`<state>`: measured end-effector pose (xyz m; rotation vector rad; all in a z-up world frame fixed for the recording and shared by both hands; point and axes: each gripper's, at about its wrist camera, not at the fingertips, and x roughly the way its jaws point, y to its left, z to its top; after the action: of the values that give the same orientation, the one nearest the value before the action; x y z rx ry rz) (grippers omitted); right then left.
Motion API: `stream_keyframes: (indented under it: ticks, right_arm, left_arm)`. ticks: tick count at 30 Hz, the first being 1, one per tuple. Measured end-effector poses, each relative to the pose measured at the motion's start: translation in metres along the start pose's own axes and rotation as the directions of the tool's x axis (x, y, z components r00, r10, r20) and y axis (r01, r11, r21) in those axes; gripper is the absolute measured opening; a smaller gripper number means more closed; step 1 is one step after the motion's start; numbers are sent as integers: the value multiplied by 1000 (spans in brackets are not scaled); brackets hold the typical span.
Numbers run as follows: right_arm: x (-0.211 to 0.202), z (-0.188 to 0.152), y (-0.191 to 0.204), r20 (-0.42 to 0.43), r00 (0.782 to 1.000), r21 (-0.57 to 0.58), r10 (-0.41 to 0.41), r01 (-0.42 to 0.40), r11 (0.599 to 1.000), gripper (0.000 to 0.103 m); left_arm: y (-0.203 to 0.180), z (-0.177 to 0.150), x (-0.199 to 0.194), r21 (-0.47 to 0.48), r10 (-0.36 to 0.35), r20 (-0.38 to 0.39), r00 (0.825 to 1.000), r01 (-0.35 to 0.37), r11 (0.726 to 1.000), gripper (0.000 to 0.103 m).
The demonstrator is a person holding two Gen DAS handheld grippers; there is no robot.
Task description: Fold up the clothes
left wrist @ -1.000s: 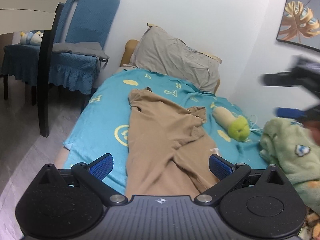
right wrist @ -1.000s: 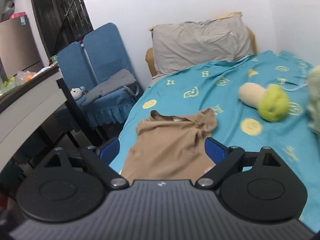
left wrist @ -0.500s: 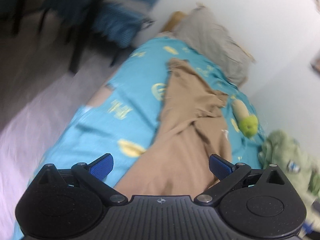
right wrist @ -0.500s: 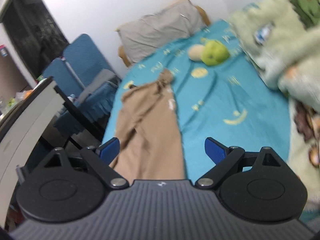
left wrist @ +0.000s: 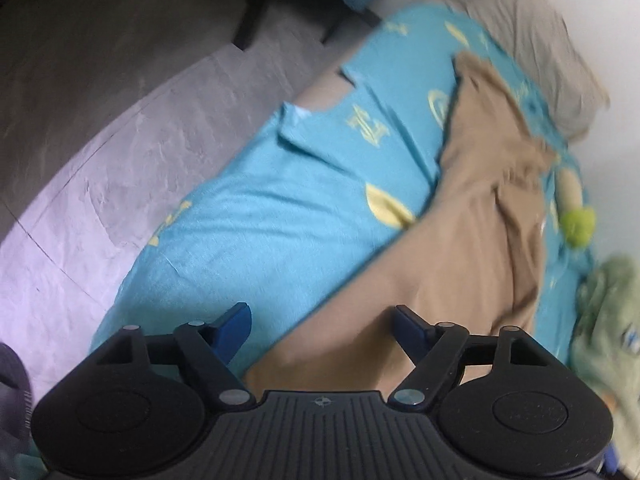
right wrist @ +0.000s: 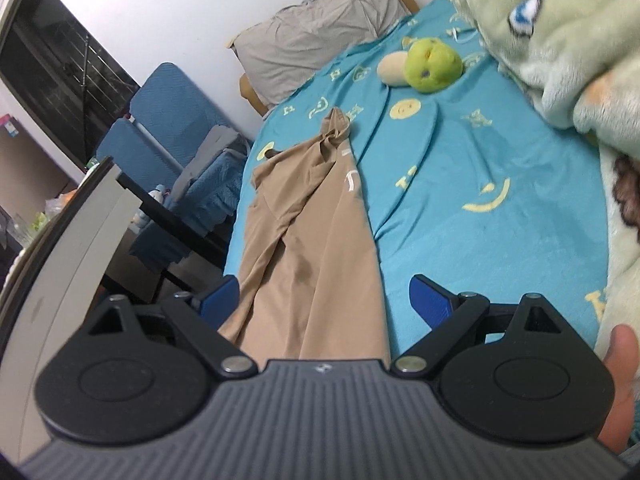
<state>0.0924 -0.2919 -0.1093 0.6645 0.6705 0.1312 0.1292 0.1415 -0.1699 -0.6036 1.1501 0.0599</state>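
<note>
A tan garment lies lengthwise and crumpled on the turquoise bed sheet; it also shows in the right wrist view. My left gripper is open, just above the garment's near end by the bed's left side. My right gripper is open above the same near end, with the cloth running between its blue fingers. Neither holds the cloth. The garment's nearest edge is hidden under both gripper bodies.
A grey pillow lies at the bed head. A green and beige plush toy sits right of the garment. A fluffy green blanket fills the right side. Blue chairs and a table stand left of the bed.
Both grippers tilted down and drew back toward the garment's near end. The left view swung from the bed head to the bed's left edge and floor. The left jaws narrowed a little.
</note>
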Motion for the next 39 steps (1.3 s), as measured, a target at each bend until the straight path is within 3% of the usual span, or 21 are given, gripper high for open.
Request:
stream_keyframes:
  ticks: [4, 7, 9, 11, 14, 17, 19, 25, 27, 29, 32, 33, 36, 37, 39]
  right_arm:
    - [8, -1, -3, -41, 999, 17, -4, 4, 1000, 93]
    - [14, -4, -2, -76, 997, 10, -12, 13, 1000, 93]
    - [17, -6, -3, -94, 995, 6, -18, 18, 1000, 93]
    - [19, -7, -4, -108, 994, 11, -24, 25, 1000, 93]
    - [21, -8, -9, -123, 992, 32, -27, 31, 999, 93]
    - [25, -10, -11, -142, 989, 42, -29, 35, 999, 93]
    - [29, -11, -12, -156, 987, 46, -31, 39, 998, 93]
    - [42, -16, -12, -212, 976, 38, -44, 54, 998, 93]
    - [45, -19, -10, -236, 971, 25, -43, 50, 998, 93]
    - [48, -22, -9, -256, 966, 15, -38, 44, 999, 93]
    - [51, -25, -12, -277, 960, 24, -41, 49, 999, 92]
    - [53, -25, -13, -284, 958, 30, -45, 56, 998, 92]
    - [63, -28, -16, -317, 946, 49, -63, 83, 995, 88]
    - [67, -30, -17, -334, 940, 56, -68, 92, 994, 80]
    - [76, -35, -18, -370, 925, 58, -83, 112, 992, 79]
  left_arm:
    - [-15, -9, -4, 113, 17, -59, 998, -11, 993, 52]
    - [-31, -20, -9, 236, 31, -83, 996, -10, 972, 30]
    - [-44, -28, -13, 337, 43, -79, 996, -13, 942, 9]
    - [-61, -40, -25, 477, 73, -27, 997, -51, 878, 3]
    - [-89, -60, -44, 678, 108, 91, 990, -141, 722, 2]
    - [-117, -88, -70, 793, 32, 152, 988, -141, 593, 1]
    - [-136, -114, -83, 867, -38, 163, 986, -125, 483, 1]
    - [-161, -155, -48, 924, -29, 1, 1000, 10, 383, 5]
    - [-158, -153, -35, 904, -21, -67, 998, 70, 422, 15]
    - [-150, -140, -35, 856, -59, -82, 995, 101, 507, 24]
    - [-133, -120, -32, 757, -97, -96, 991, 136, 639, 67]
    - [-127, -114, -29, 717, -105, -101, 989, 145, 682, 76]
    - [-108, -93, -22, 582, -128, -114, 985, 171, 795, 82]
    - [-102, -87, -19, 533, -136, -117, 984, 178, 827, 82]
    - [-89, -73, -14, 429, -154, -122, 981, 192, 883, 82]
